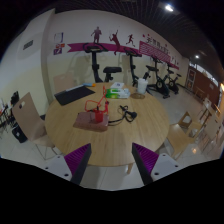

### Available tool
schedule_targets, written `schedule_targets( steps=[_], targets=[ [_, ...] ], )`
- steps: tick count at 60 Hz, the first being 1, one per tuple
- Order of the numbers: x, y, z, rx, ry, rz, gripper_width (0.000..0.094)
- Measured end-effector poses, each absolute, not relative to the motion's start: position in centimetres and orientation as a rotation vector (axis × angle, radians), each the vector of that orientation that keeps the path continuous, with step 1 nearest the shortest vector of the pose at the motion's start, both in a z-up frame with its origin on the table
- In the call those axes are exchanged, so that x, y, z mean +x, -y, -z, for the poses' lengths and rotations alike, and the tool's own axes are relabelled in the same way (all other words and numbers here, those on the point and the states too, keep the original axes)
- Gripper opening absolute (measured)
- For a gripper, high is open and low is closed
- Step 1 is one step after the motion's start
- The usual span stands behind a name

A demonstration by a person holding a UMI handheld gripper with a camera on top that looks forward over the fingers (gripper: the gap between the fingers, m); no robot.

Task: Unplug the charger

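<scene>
Jaws (112,163): released, nothing between them.
Charger (122,113): well beyond the jaws, on the round table (70,125).
Approach: you close in centred.

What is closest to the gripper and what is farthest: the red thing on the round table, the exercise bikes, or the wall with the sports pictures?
1. Red object: on the round wooden table, just beyond the open gripper.
2. Exercise bikes: standing on the floor past the table.
3. Wall with sports figures: behind the bikes, at the back of the room.
</scene>
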State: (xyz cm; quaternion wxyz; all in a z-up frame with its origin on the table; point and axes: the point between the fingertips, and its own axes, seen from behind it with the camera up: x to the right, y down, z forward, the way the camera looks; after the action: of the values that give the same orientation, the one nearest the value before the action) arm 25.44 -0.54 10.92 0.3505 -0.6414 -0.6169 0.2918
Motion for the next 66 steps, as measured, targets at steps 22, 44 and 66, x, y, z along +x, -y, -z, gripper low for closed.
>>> schedule_targets(
  steps=[22,44,66],
  targets=[
    [16.9,5.2,-8.1,-1.594,1.466,-0.873,0.086],
    [6.8,5.3,-5.9,-1.564,1.362,-0.916,0.0855],
    [-0.5,4.5,-3.3,-1.559,1.346,-0.911,0.0854]
  ],
)
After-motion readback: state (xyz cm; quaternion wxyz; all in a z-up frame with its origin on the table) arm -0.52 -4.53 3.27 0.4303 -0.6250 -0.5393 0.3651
